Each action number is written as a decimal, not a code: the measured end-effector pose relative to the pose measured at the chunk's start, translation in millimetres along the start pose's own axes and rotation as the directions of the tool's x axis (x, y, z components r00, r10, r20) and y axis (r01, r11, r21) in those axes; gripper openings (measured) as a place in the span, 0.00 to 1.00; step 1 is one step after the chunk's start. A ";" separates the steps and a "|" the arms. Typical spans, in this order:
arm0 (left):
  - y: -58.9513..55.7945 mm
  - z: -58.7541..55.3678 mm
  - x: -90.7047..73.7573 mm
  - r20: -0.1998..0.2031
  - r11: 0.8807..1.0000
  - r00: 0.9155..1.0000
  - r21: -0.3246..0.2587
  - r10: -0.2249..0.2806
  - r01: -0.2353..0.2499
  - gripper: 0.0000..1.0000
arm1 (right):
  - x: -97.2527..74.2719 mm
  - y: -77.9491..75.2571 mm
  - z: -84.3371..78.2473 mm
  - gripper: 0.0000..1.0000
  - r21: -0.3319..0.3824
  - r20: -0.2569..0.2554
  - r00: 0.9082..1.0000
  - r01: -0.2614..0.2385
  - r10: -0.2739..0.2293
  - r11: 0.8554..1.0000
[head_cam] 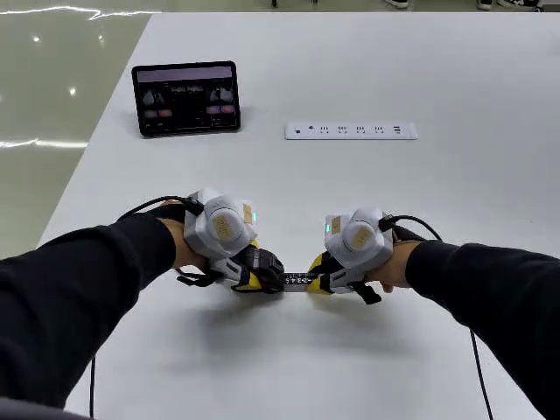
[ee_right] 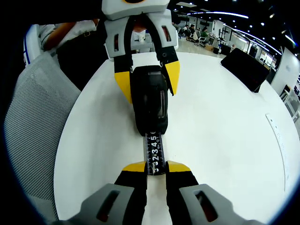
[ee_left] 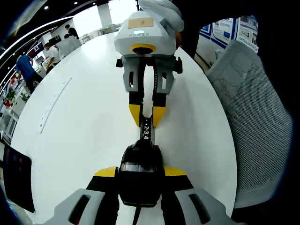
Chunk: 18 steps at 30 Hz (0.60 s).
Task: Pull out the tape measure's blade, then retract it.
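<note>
**Head view:** Two black-sleeved arms meet low over a white table (head_cam: 420, 70). The left gripper (head_cam: 259, 276) is clamped on the tape measure's black case (head_cam: 266, 262). The right gripper (head_cam: 318, 283) pinches the blade (head_cam: 297, 280), and a short stretch of blade shows between the two. The case sits at the near middle of the table. A tablet (head_cam: 185, 96) stands at the far left with its screen lit. A power strip (head_cam: 351, 131) lies flat to its right. Both are well apart from the grippers.

**Left gripper view:** The left gripper's (ee_left: 139, 180) yellow-tipped fingers (ee_left: 105, 172) are closed on either side of the case (ee_left: 139, 176). The blade (ee_left: 146, 131) runs straight out of the case, showing the numerals 2, 3 and 4. It ends between the right gripper's (ee_left: 146, 112) narrow yellow fingertips (ee_left: 135, 111), which meet on it. The power strip (ee_left: 51, 105) lies off to the left, and a grey mesh chair (ee_left: 255, 117) stands beyond the table's right edge.

**Right gripper view:** The right gripper's (ee_right: 155, 168) fingertips (ee_right: 135, 167) are drawn in tight on the blade (ee_right: 153, 152), which reads 2 to 5 and lies just above the tabletop. Beyond it, the case (ee_right: 150, 105) lies lengthwise on the table. The left gripper (ee_right: 147, 82) holds it between its yellow fingers (ee_right: 123, 85). The tablet (ee_right: 246, 65) shows its dark back at upper right. The power strip (ee_right: 279, 136) is at the right edge, and the chair (ee_right: 33, 108) is on the left.
</note>
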<state>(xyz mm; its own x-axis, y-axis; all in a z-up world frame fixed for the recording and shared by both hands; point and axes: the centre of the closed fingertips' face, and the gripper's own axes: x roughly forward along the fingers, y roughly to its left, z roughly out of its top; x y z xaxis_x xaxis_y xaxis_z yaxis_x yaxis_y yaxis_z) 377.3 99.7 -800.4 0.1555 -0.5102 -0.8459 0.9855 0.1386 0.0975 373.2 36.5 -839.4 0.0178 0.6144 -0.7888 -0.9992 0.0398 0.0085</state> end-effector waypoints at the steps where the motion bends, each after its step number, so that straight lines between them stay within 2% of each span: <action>1: -0.2 0.1 0.0 -0.001 1.000 1.000 0.001 0.000 0.000 0.31 | -0.6 0.1 -0.8 0.10 -0.001 0.000 1.000 -0.001 0.001 1.000; 10: 0.1 0.1 -0.2 0.000 1.000 1.000 0.000 0.003 -0.003 0.31 | -8.0 -3.1 -9.7 0.10 -0.017 -0.010 1.000 0.004 -0.004 1.000; 18: 0.4 0.4 -0.1 0.003 1.000 1.000 -0.001 0.008 -0.008 0.31 | -13.7 -4.4 -16.5 0.10 -0.002 -0.017 1.000 0.003 -0.003 1.000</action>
<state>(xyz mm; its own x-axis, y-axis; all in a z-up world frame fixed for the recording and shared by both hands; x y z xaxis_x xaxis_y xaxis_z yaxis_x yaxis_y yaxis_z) 377.6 99.4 -800.0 0.1633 -0.5120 -0.8433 0.9842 0.1436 0.1034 376.8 14.9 -838.8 0.0203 0.6008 -0.7992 -0.9992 0.0400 0.0047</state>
